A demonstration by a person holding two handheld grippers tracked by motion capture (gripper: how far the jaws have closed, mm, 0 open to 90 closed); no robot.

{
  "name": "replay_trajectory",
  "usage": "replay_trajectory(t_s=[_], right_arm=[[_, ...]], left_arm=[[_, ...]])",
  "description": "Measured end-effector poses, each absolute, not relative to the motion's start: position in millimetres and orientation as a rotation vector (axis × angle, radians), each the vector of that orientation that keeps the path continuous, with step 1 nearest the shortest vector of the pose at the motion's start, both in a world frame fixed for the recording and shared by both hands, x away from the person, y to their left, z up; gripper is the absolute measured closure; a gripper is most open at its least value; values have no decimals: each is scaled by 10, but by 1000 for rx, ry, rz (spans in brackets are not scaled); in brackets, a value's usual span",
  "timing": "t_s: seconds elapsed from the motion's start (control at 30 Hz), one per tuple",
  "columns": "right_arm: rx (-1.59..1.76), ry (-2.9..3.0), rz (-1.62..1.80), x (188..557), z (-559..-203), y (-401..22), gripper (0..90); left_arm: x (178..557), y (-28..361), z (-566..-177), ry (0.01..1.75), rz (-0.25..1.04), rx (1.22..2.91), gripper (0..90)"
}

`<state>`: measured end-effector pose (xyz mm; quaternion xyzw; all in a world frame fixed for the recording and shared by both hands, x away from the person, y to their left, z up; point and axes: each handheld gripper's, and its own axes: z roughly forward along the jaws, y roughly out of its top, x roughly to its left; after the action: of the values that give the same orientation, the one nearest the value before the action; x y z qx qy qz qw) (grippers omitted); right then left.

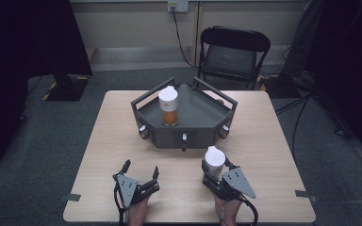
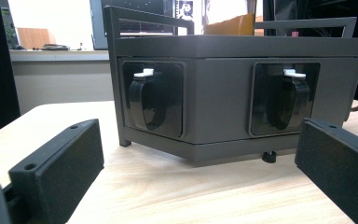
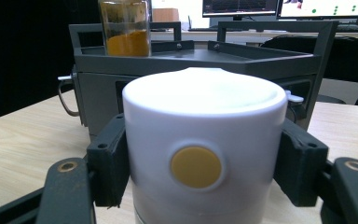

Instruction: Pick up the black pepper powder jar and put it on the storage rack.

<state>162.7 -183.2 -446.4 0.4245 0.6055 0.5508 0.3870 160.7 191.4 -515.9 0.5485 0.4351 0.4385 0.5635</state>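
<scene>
A dark grey angular rack (image 1: 202, 123) with a railed top tray stands mid-table. On its tray, at the left, a clear jar with orange powder and a white lid (image 1: 168, 106) stands upright; the jar (image 3: 125, 28) rises behind the rack (image 3: 205, 65). My right gripper (image 1: 215, 175) is shut on a second white-lidded jar (image 1: 215, 160), pads pressing both sides of the white lid (image 3: 200, 149) with its yellow dot. My left gripper (image 1: 141, 170) stands open near the front edge, nothing between its jaws, facing the rack's front (image 2: 219, 102) with two black latches.
A black folding chair (image 1: 231, 52) stands behind the table. Dark equipment stands at the far left and right, and cables run across the floor at the right. Tape strips mark the table's (image 1: 273, 141) front corners.
</scene>
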Motion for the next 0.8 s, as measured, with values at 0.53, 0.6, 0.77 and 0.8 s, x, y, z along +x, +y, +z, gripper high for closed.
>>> replay_trajectory(t_s=[0.53, 0.6, 0.77, 0.8], right_arm=[[1052, 1555, 1414, 1660, -4248, -1877, 301], [1049, 1554, 1418, 1669, -4219, -1886, 301], [1041, 1547, 1426, 1686, -4149, -1894, 301], [1038, 1547, 1428, 1690, -4136, -1895, 301]], left_arm=[[1607, 1914, -5159, 1024, 1032, 1291, 5], [1607, 1914, -5159, 1024, 1032, 1291, 5], [1607, 1914, -5159, 1024, 1032, 1292, 5], [1607, 1914, -5159, 1024, 1032, 1291, 5]])
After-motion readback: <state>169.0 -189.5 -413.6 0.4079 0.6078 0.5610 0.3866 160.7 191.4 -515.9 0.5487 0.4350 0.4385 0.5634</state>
